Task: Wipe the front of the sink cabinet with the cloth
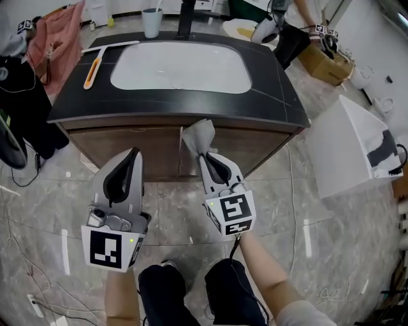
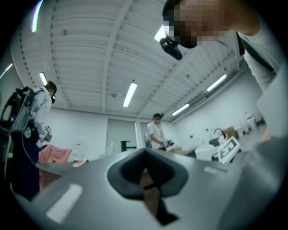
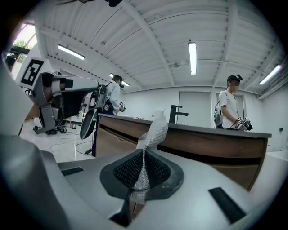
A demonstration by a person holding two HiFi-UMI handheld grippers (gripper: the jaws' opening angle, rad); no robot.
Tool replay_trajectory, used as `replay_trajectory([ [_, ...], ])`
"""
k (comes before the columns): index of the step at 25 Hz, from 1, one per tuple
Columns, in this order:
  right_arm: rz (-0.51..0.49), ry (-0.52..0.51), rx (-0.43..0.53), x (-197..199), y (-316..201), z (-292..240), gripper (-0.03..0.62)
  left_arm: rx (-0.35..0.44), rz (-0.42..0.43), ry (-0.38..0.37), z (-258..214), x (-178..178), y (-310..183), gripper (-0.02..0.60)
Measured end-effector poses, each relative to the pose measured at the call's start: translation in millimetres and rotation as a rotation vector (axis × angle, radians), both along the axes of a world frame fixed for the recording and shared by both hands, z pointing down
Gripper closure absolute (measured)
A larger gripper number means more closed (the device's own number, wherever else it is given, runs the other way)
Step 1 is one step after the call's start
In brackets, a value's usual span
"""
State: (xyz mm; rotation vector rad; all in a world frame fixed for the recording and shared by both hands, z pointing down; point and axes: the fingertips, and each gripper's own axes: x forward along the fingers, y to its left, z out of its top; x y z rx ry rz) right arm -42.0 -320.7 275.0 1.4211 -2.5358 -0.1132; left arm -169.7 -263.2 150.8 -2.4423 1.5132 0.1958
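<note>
The sink cabinet's brown wood front [image 1: 153, 149] [image 3: 211, 150] runs under a black countertop [image 1: 284, 95]. A grey waffle-weave cloth [image 1: 199, 137] [image 3: 153, 134] is pinched in my right gripper [image 1: 210, 159] [image 3: 143, 173], which is shut on it; the cloth's free end stands up in front of the cabinet front, just below the counter edge. My left gripper [image 1: 127, 167] [image 2: 145, 173] is held lower left of the cloth, short of the cabinet, jaws shut with nothing between them.
A white basin [image 1: 182, 67], black faucet [image 1: 187, 18], grey cup [image 1: 152, 22] and an orange-handled tool [image 1: 92, 71] are on the counter. A white box [image 1: 357, 149] stands at right, cardboard box [image 1: 328, 60] behind. Cables lie on the marble floor [image 1: 38, 210]. People stand nearby.
</note>
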Motion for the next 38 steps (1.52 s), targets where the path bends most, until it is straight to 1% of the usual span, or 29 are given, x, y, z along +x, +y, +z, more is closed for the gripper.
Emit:
replay_trajectory([
  [5, -0.003, -0.024, 0.051, 3.9, -16.3, 39.7, 0.579, 0.037, -0.006, -0.005, 50.8, 18.5, -0.2, 0.578],
  [12, -0.015, -0.033, 0.175, 16.0, -18.1, 70.0, 0.579, 0.069, -0.045, 0.009, 109.9, 37.2, 16.0, 0.578],
  [16, -0.024, -0.035, 0.230, 18.0, -15.7, 74.7, 0.579, 0.068, -0.088, 0.021, 132.2, 36.2, 27.3, 0.578],
  [19, -0.034, -0.029, 0.239, 17.6, -17.0, 75.9, 0.579, 0.056, -0.113, 0.026, 144.8, 34.4, 36.6, 0.578],
  [22, -0.023, -0.028, 0.232, 14.7, -28.1, 77.3, 0.579, 0.036, -0.100, 0.039, 150.5, 33.2, 42.7, 0.578],
  [26, -0.006, -0.054, 0.198, 1.6, -45.1, 79.0, 0.579, 0.037, -0.106, 0.043, 145.8, 27.3, 45.3, 0.578],
  [34, 0.064, -0.017, 0.198, -30.3, -78.6, 72.3, 0.579, 0.069, -0.120, 0.058, 137.4, 15.8, 51.6, 0.578],
  [38, 0.096, 0.008, 0.205, -29.1, -86.2, 72.5, 0.580, 0.077, -0.120, 0.060, 135.9, 14.5, 53.0, 0.578],
])
